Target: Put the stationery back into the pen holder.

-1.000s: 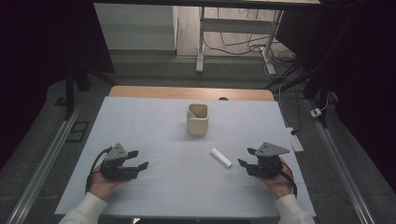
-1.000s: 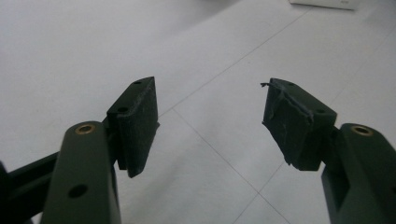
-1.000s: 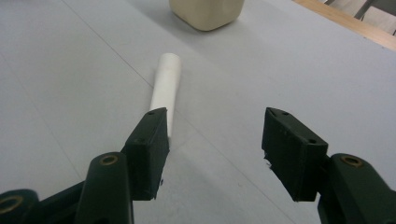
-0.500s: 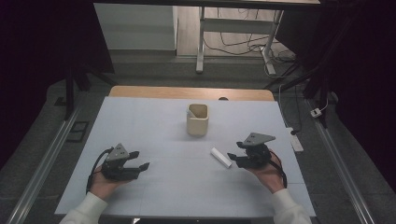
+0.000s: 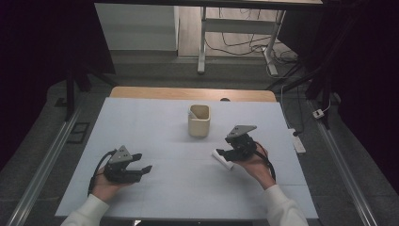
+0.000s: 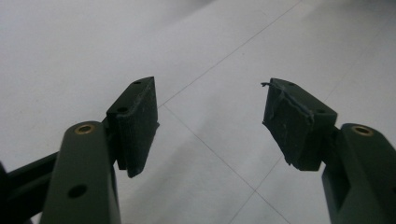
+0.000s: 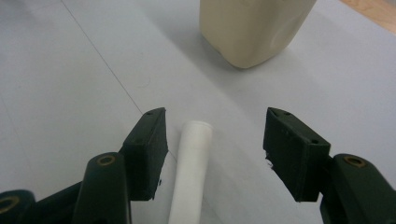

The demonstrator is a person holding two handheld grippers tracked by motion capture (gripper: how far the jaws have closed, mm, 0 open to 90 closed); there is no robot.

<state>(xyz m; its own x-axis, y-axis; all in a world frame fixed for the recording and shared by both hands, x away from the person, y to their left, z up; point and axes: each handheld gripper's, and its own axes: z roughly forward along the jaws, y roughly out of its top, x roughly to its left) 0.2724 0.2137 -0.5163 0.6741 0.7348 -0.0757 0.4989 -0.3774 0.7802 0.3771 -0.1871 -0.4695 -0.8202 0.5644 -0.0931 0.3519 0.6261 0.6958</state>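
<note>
- right gripper point(image 7: 215, 154) spread wide, white tube point(image 7: 190, 172) lying between its jaws, untouched
- cup point(image 7: 254, 28) just beyond
- left gripper point(image 6: 210, 126) spread, nothing between, over the mat point(image 6: 70, 46)

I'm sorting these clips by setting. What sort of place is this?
Probably a lab or workshop recording station: a table under a plain white sheet, loose cables on the floor behind it, and metal rails alongside.

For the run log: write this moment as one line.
right gripper: open, straddling white tube, not gripping | left gripper: open, idle | beige cup: upright beyond tube
</note>
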